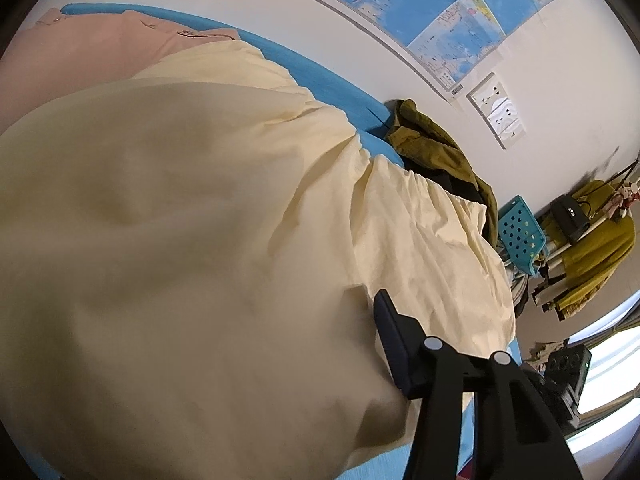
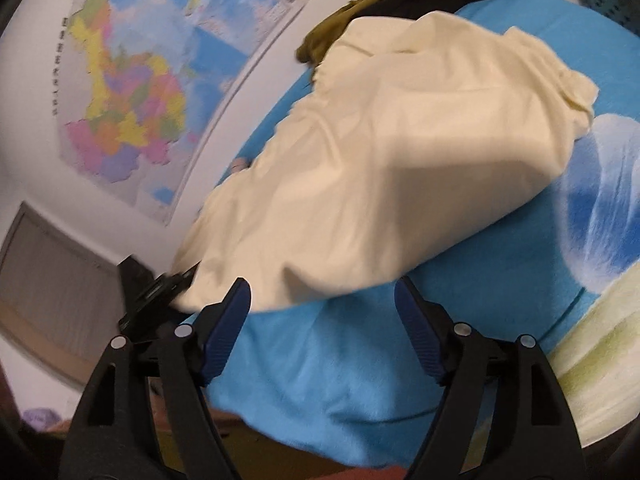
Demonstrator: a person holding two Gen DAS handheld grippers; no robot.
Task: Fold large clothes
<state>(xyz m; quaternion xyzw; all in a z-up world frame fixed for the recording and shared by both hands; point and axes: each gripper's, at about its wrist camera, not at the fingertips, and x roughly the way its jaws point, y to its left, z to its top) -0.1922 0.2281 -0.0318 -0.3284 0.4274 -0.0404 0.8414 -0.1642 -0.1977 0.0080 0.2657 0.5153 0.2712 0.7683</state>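
wall maps' (image 2: pixel 132 92) lettering blurred, nothing readable

Wall maps (image 2: pixel 132 92) hang above the bed's blue sheet (image 2: pixel 320 380). Right of the maps sits a white socket panel (image 1: pixel 496 110); below it, a turquoise perforated basket (image 1: pixel 520 236) stands on the floor.

A home bedroom: a bed under a blue fleece blanket (image 2: pixel 320 380), paper wall maps (image 2: pixel 132 100), clothes heaped beside a teal plastic basket (image 1: pixel 520 236) at three o'clock.
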